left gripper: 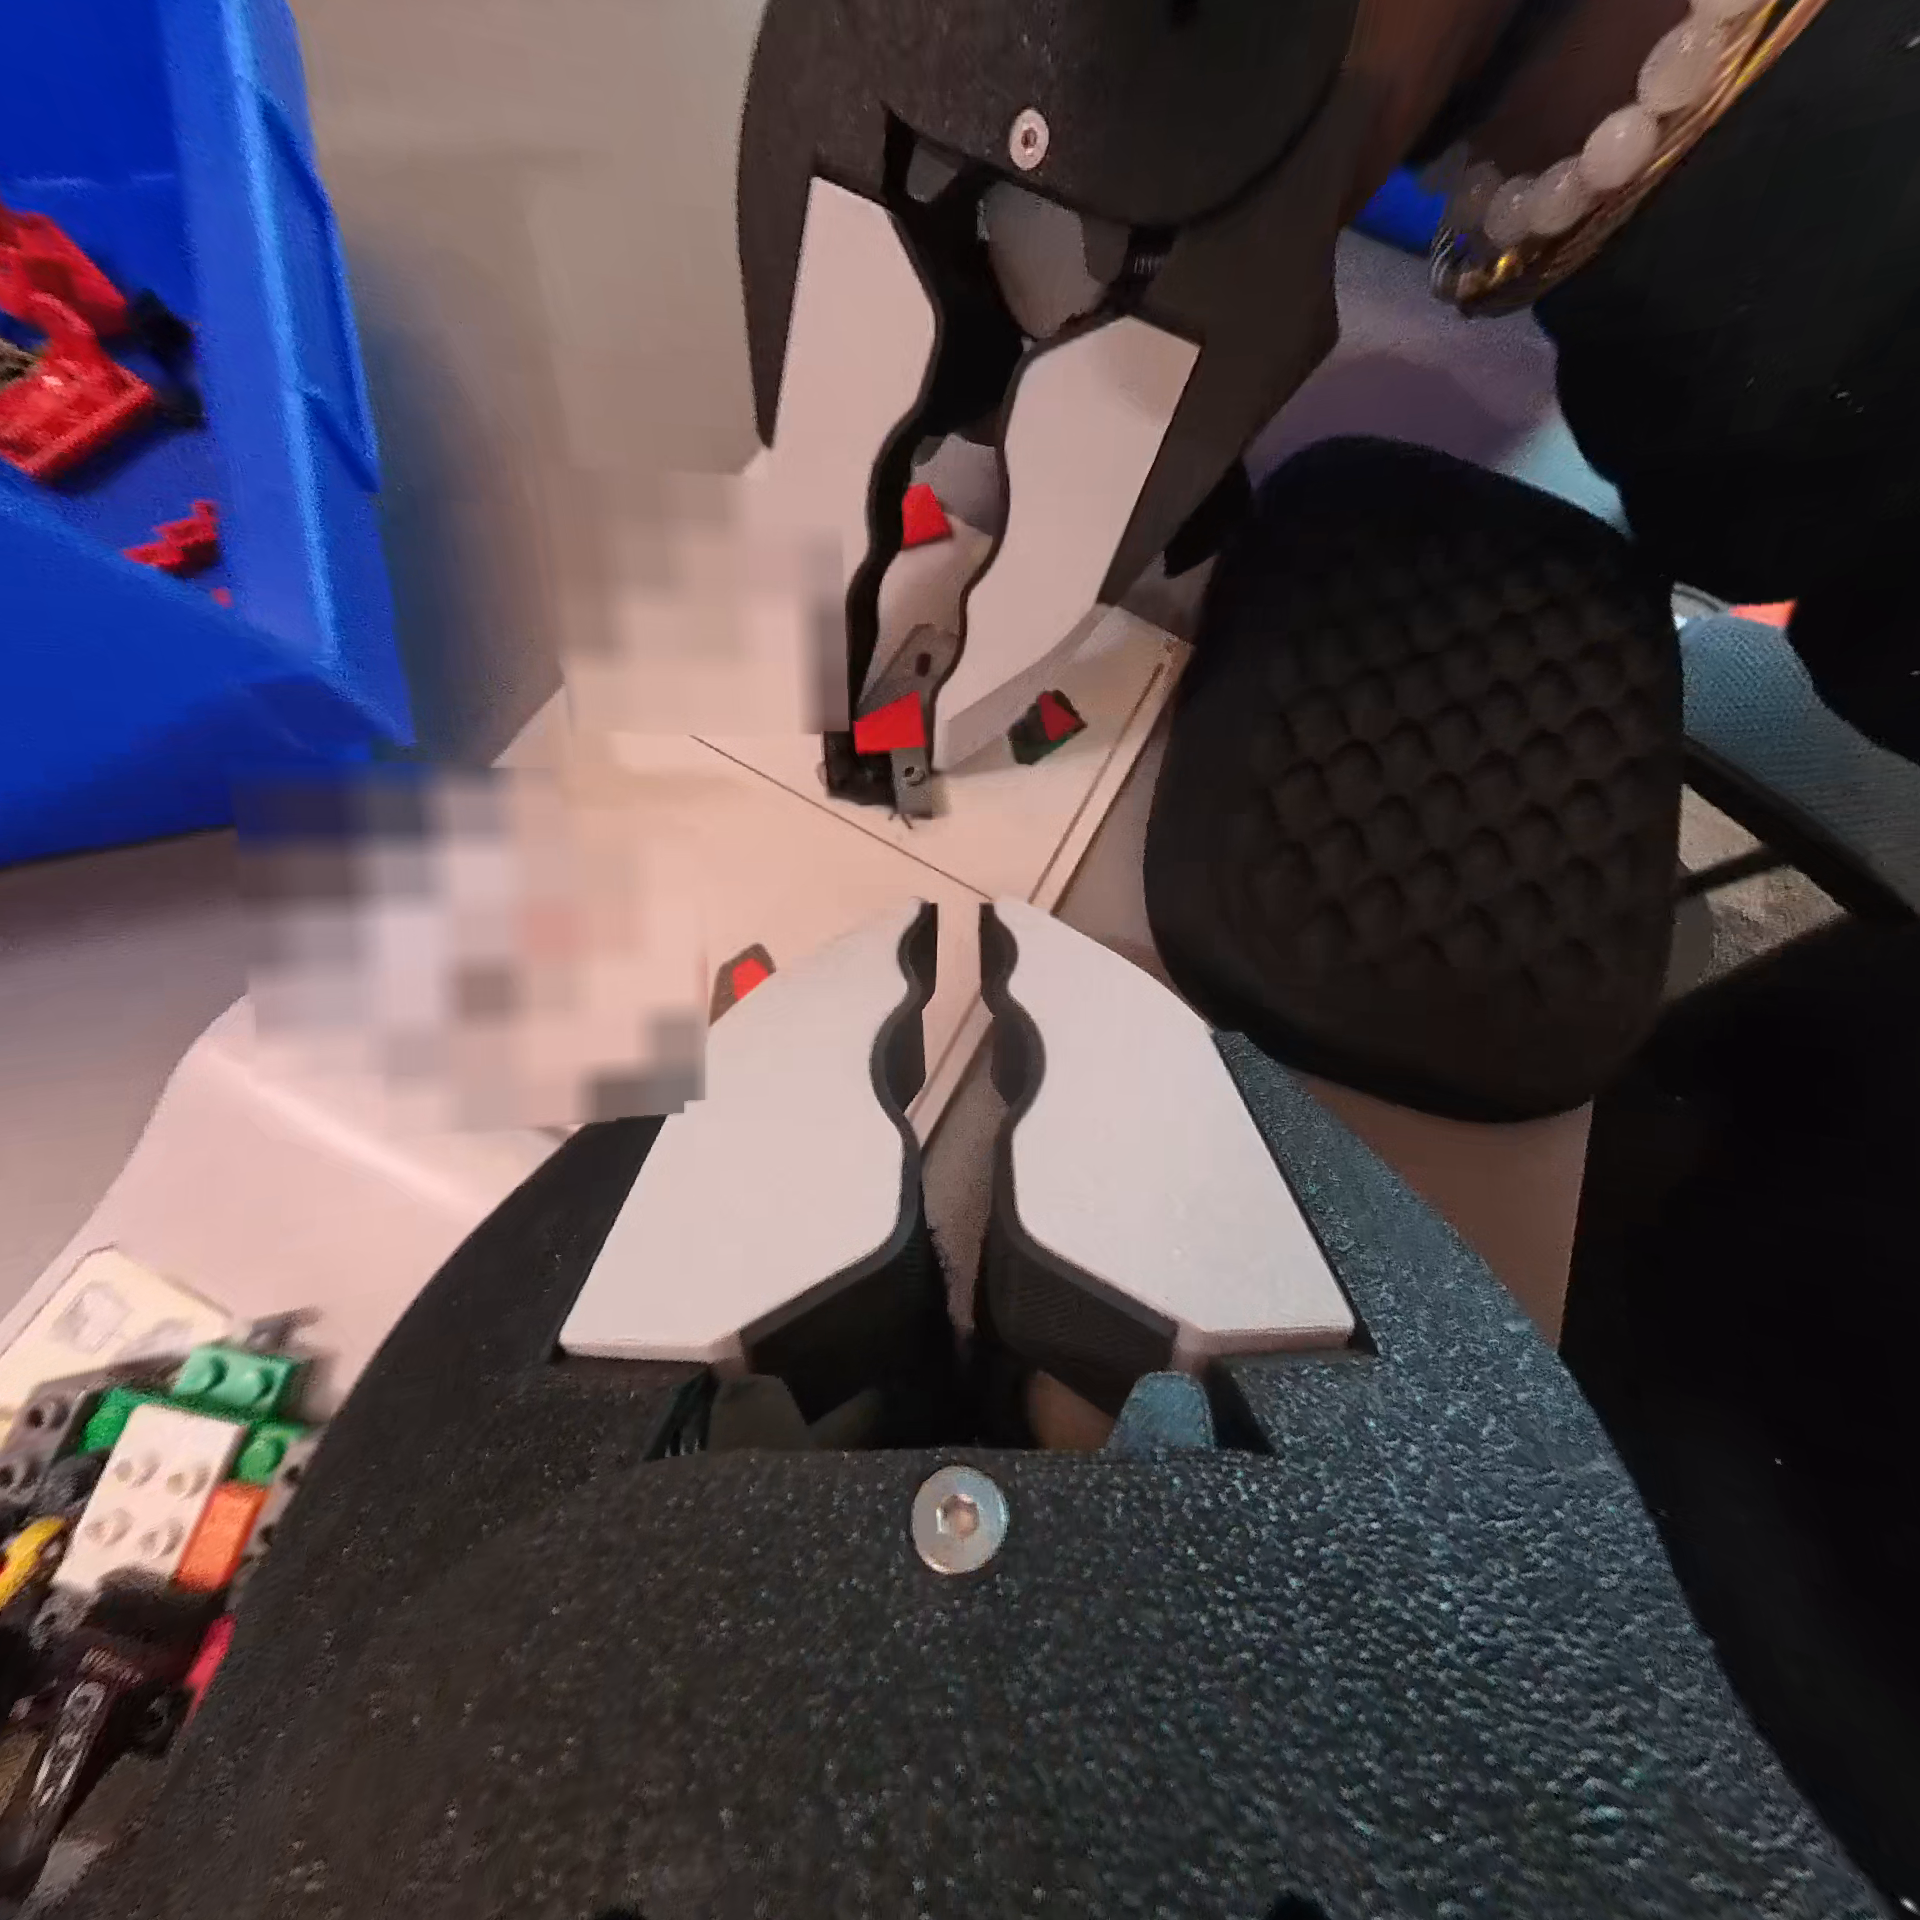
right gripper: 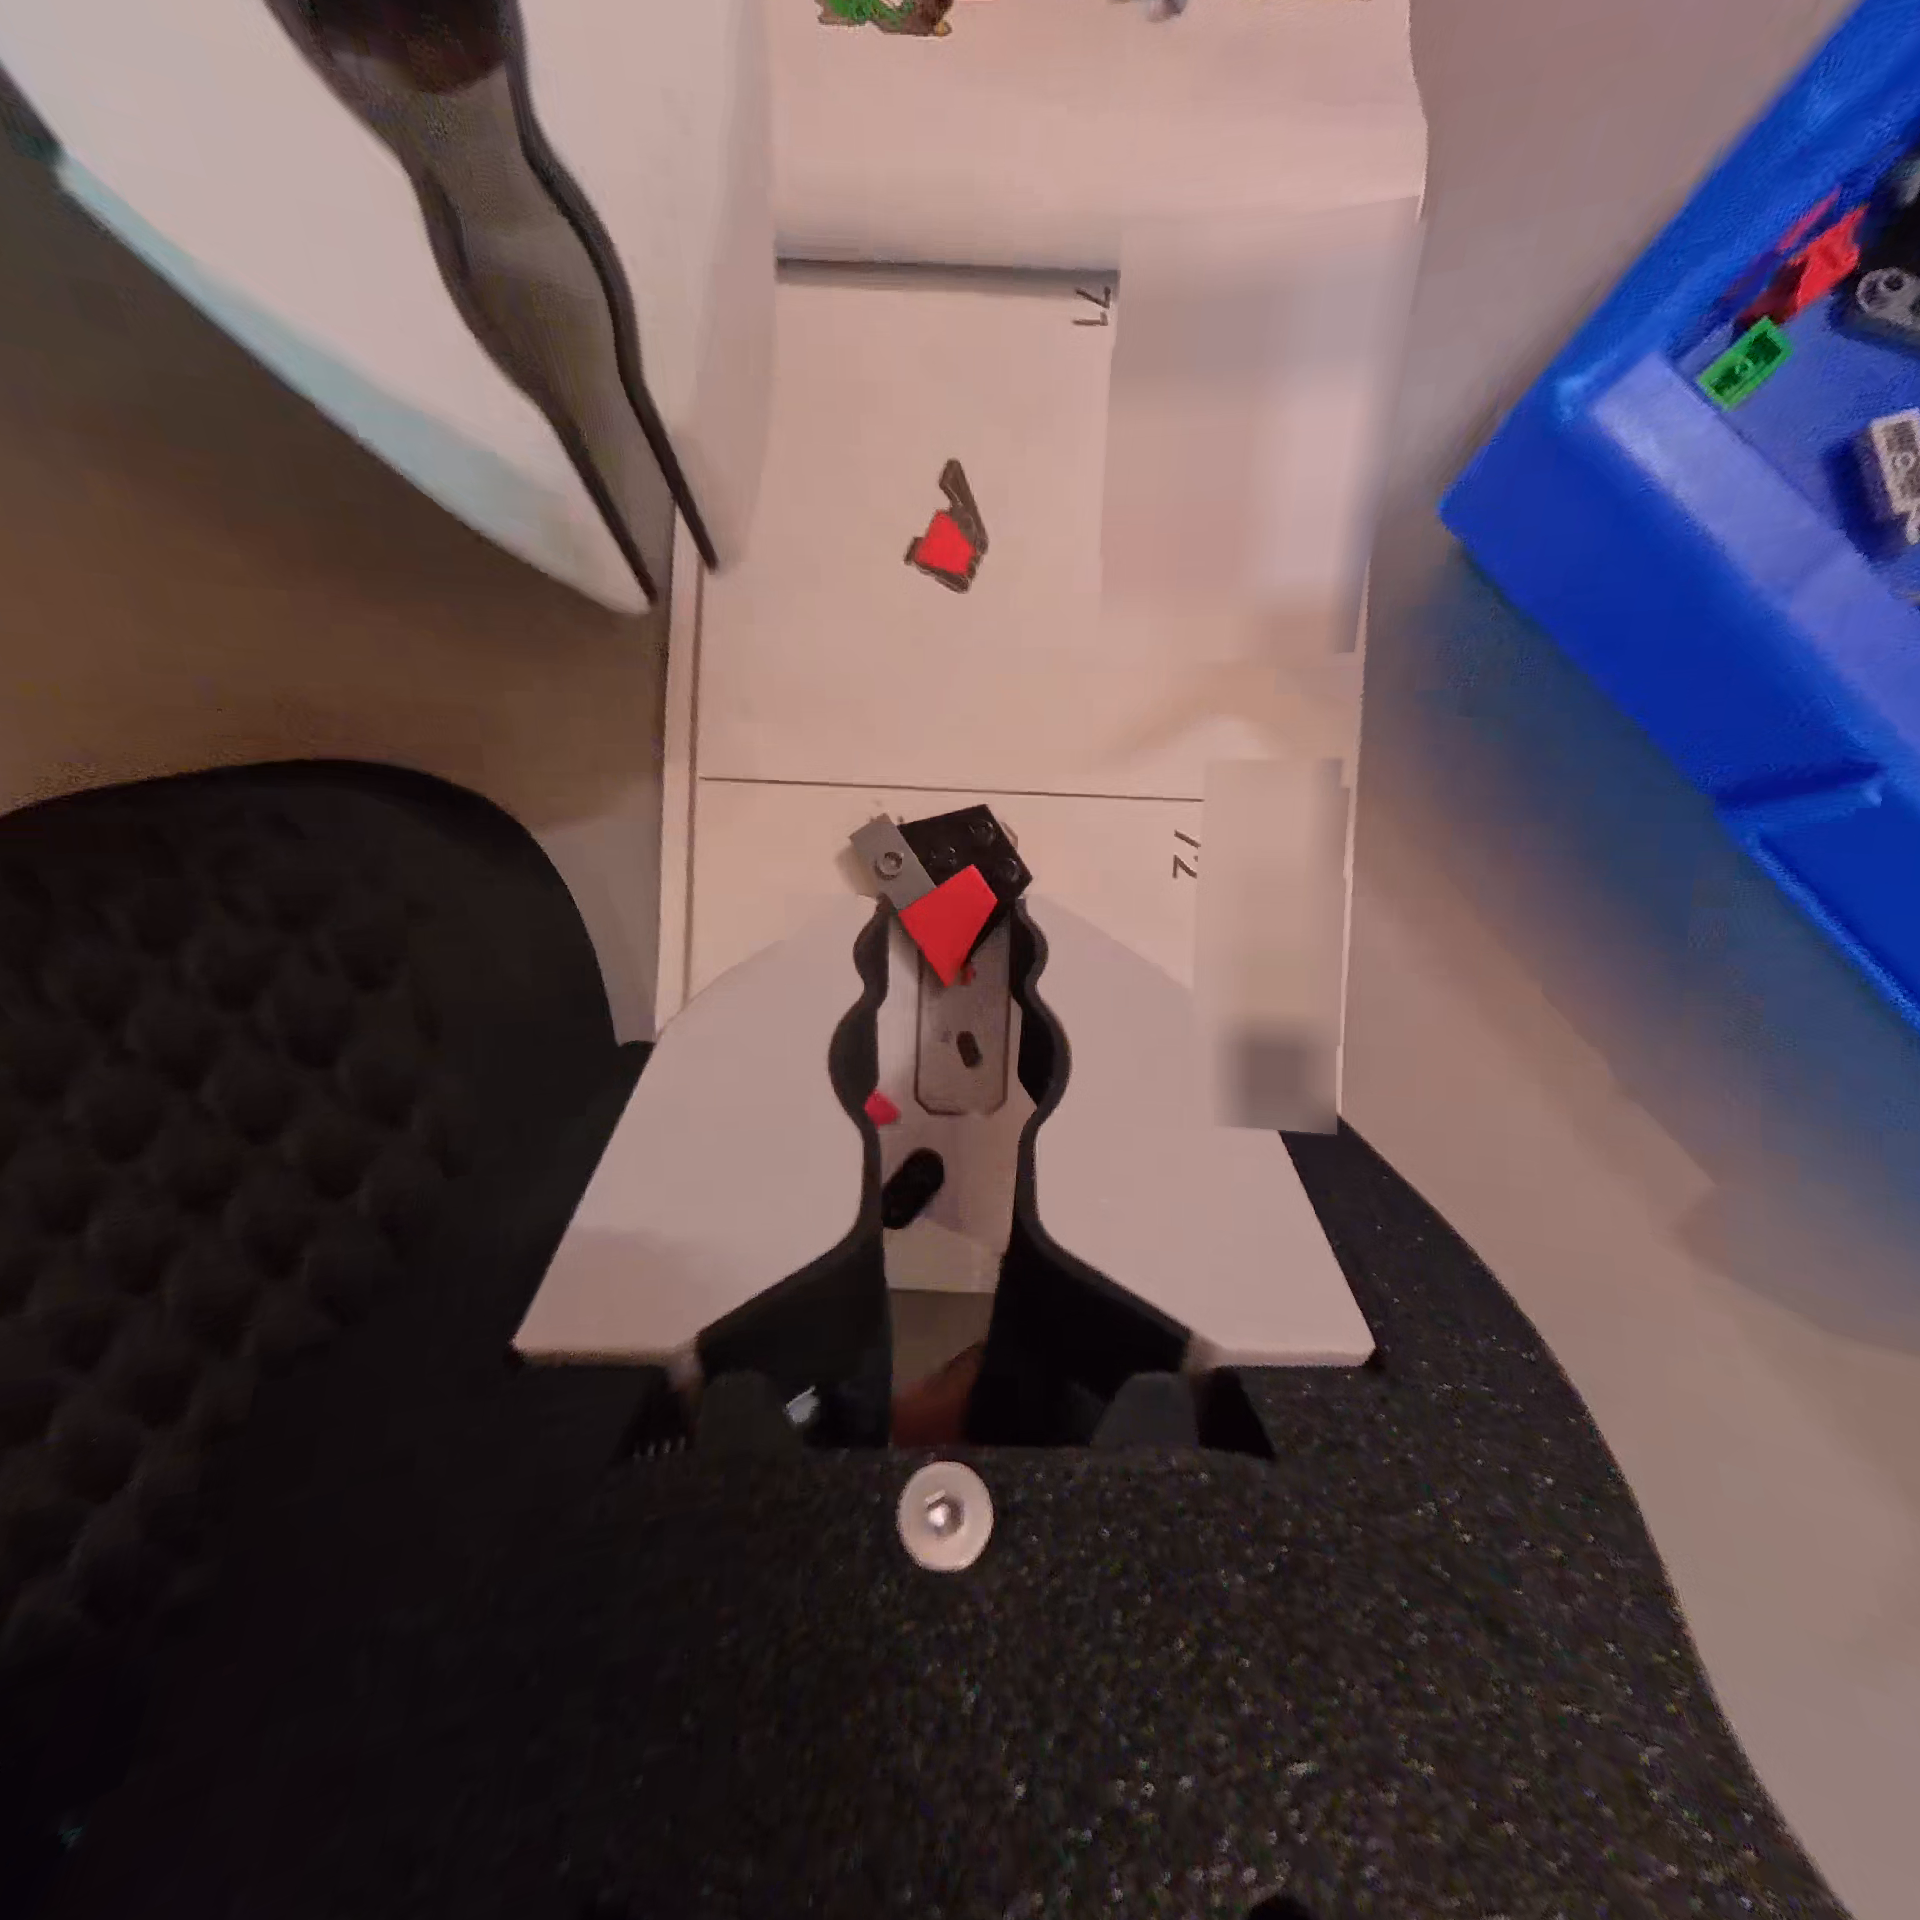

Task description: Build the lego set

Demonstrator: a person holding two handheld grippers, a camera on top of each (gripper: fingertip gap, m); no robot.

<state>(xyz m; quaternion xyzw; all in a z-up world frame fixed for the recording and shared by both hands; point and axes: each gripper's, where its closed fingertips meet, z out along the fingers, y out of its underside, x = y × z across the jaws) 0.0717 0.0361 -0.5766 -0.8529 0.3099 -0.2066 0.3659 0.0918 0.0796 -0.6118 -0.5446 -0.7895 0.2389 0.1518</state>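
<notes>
Assembly work sits on the open instruction booklet (right gripper: 935, 675), near the counter (right gripper: 1507, 1247) edge closest to the black mesh chair arm (left gripper: 1434, 769). My right fingers (right gripper: 948, 935) are closed to a narrow gap at the tips, which pinch the small sub-build: a red wedge tile (right gripper: 948, 925) on a black plate (right gripper: 971, 847) with a grey plate (right gripper: 883, 857) sticking out to one side. It rests on the page just below the printed picture of the same piece (right gripper: 948, 540), so I judge this step is checking or pressing that wedge home.

My left fingers (left gripper: 958, 914) hover above the booklet nearer the counter edge, slightly apart, holding nothing and touching nothing I can see.

Next, I would brace the black plate with the left fingers while the right pushes the tile flat, then fetch the following part from the blue bin (right gripper: 1714, 499) or the loose brick pile (left gripper: 156, 1475). The piece is small and could twist out of the pinch.
</notes>
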